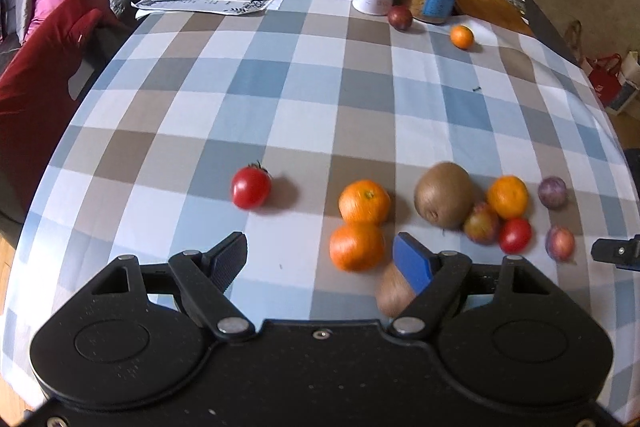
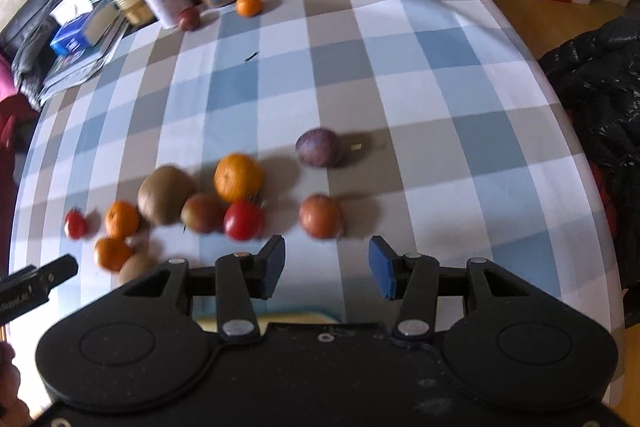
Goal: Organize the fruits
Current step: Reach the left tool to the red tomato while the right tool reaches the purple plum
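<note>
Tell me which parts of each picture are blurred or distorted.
Left wrist view: the kiwi beside the left gripper is smeared, the far jars stay sharp, and the checked tablecloth bows from fisheye. Right wrist view: the fruit cluster is motion-blurred, notably the tomato ahead of the right gripper.

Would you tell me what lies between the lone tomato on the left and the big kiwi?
One orange lies between the tomato and the kiwi, seen in the left wrist view.

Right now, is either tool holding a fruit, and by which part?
Nothing is held. The left tool and right tool both stand open over the tablecloth, with no fruit between their fingers.
</note>
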Demonstrator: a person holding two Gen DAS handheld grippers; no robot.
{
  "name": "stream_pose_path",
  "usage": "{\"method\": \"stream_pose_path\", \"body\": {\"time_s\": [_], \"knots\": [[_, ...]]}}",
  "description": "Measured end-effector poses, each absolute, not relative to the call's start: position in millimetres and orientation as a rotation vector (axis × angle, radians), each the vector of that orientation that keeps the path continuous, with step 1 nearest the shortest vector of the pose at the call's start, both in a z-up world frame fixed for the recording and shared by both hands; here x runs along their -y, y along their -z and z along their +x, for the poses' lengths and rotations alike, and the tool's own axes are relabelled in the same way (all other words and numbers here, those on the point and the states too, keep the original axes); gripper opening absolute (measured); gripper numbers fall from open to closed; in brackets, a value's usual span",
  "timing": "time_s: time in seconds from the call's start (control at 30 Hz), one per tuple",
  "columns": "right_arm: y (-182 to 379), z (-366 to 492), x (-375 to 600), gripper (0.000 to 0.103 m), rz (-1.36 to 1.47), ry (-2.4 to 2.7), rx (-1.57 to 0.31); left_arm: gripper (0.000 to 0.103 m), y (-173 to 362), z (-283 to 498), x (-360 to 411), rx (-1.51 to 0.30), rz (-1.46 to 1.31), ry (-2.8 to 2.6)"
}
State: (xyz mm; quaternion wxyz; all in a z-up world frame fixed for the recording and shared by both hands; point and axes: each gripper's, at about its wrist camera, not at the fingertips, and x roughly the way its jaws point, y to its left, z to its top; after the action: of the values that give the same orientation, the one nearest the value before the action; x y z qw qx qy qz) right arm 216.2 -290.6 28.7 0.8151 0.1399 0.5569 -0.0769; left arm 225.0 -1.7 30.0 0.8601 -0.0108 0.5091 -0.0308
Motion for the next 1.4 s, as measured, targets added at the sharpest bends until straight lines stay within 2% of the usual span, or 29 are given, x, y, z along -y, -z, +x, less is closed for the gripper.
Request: {"method": "stream_pose_path", "body": {"time_s": [0.6, 1.4], "knots": [[0, 278, 297, 0.05, 0.364, 0.233, -1.222, 0.081, 0, 284, 4, -1.151, 0.0, 0.032], [21, 307, 300, 0.05, 0.368, 0.263, -1.253, 0.081, 21, 306, -17, -1.192, -0.03, -0.015]]}}
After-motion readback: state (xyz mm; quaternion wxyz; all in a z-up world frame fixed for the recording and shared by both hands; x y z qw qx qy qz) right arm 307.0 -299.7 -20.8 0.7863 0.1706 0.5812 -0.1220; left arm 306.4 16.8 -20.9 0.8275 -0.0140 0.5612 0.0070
